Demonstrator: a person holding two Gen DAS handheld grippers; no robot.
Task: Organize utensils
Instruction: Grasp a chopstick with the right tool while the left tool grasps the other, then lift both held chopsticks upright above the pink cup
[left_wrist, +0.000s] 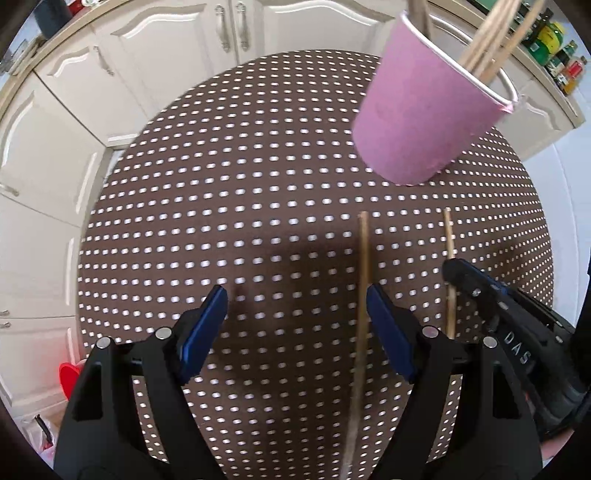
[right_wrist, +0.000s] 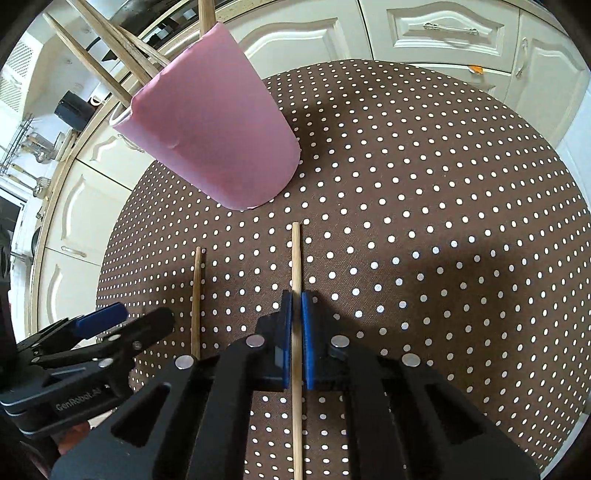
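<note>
A pink paper cup (left_wrist: 417, 122) (right_wrist: 218, 136) stands on the round table with several wooden chopsticks leaning in it. Two more chopsticks lie side by side on the cloth in front of it. My right gripper (right_wrist: 296, 299) (left_wrist: 452, 271) is shut on the right-hand chopstick (right_wrist: 295, 258) (left_wrist: 448, 236), pinching it between the blue pads. My left gripper (left_wrist: 295, 299) (right_wrist: 136, 319) is open above the other chopstick (left_wrist: 364, 266) (right_wrist: 197, 295), which lies between its jaws close to the right pad (left_wrist: 384, 321) without being pressed.
The table (left_wrist: 221, 184) (right_wrist: 443, 221) wears a brown cloth with white dots. White cabinets (left_wrist: 74, 110) (right_wrist: 443, 33) ring it. Bottles (left_wrist: 554, 48) stand on the counter behind, kitchen tools (right_wrist: 29, 158) hang at the left, and a red object (left_wrist: 68, 380) sits below the table edge.
</note>
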